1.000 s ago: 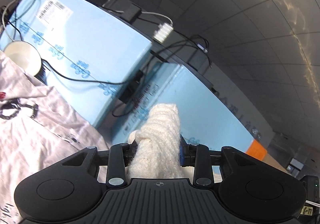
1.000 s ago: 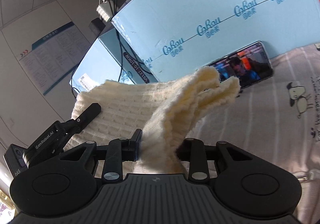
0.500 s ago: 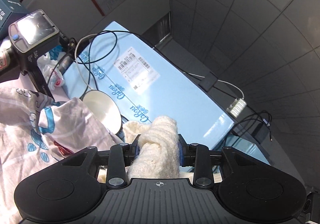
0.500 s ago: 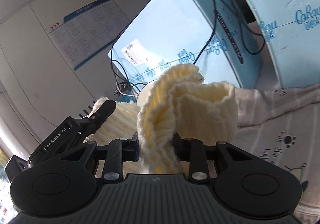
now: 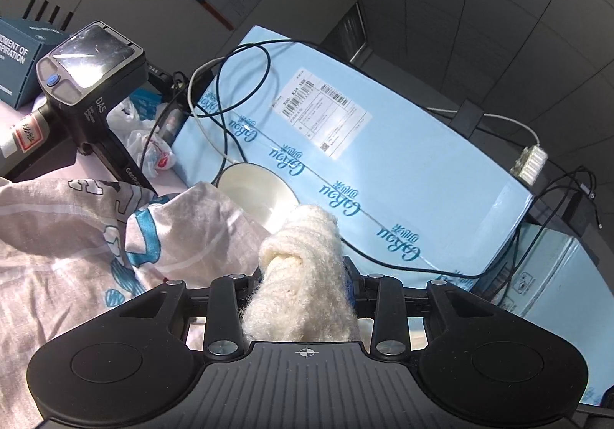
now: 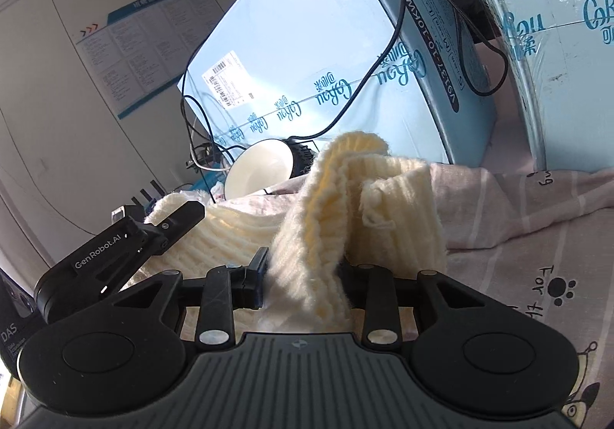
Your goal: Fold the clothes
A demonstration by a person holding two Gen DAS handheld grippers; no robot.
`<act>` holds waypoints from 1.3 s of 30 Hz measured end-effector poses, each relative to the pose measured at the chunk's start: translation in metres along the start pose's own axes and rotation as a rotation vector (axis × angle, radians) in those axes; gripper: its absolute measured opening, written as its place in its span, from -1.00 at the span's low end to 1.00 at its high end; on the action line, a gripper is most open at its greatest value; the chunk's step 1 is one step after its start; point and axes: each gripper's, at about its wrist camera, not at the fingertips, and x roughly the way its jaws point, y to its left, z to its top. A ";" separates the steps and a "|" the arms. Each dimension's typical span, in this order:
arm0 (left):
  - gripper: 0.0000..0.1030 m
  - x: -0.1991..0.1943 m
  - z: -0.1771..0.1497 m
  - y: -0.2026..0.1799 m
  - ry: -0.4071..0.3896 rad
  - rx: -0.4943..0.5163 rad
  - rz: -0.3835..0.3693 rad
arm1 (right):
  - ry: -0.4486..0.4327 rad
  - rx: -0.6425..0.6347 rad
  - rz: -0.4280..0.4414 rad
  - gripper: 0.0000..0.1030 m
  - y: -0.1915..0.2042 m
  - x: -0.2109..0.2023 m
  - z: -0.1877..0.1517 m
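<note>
A cream knit garment (image 6: pixel 387 198) lies bunched on the patterned bedsheet (image 6: pixel 537 248). My right gripper (image 6: pixel 303 268) is shut on a thick fold of it, and its jaws are opening with the knit still filling the gap. In the left wrist view, a rolled wad of the same knit (image 5: pixel 307 248) fills my left gripper (image 5: pixel 305 275). Those jaws are opening too, but the pads still press the wad. From the left of the right wrist view, a black gripper finger (image 6: pixel 165 233) reaches onto the spread knit.
Big light-blue cartons (image 5: pixel 403 175) (image 6: pixel 307 56) with draped cables stand behind the bed. A white bowl (image 5: pixel 264 195) (image 6: pixel 261 172) leans against them. Another handheld device with a screen (image 5: pixel 88 68) stands at the left, with a plastic bag (image 5: pixel 149 145) and a dark box (image 5: pixel 23 56) nearby.
Both views have swung left: the phone left the right view, and the bowl, the sheet and the screen device came into the left view. Both grippers kept hold of the knit.
</note>
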 end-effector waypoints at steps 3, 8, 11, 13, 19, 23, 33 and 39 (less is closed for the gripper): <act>-0.16 0.005 -0.002 0.002 0.034 0.017 0.096 | 0.015 -0.007 -0.022 -0.37 -0.004 0.003 -0.001; 0.46 -0.001 0.000 -0.001 0.022 0.016 0.174 | 0.071 -0.026 -0.082 -0.18 -0.012 0.010 -0.007; 0.60 -0.012 0.006 -0.005 0.018 0.003 0.194 | 0.078 -0.052 -0.087 -0.10 -0.019 0.011 -0.011; 0.63 -0.017 0.007 -0.012 0.023 0.064 0.222 | 0.078 -0.056 -0.082 -0.07 -0.021 0.010 -0.012; 0.89 -0.016 -0.006 -0.037 0.069 0.354 0.330 | 0.083 -0.050 -0.054 0.51 -0.019 0.003 -0.011; 0.89 0.012 -0.021 -0.027 0.174 0.397 0.388 | 0.053 -0.084 -0.105 0.67 -0.011 -0.010 -0.006; 0.90 -0.003 -0.015 -0.028 0.107 0.346 0.383 | 0.115 -0.150 -0.262 0.88 -0.004 -0.033 -0.010; 0.90 -0.035 0.004 -0.024 -0.035 0.216 0.371 | 0.151 -0.099 -0.271 0.90 -0.019 -0.042 -0.015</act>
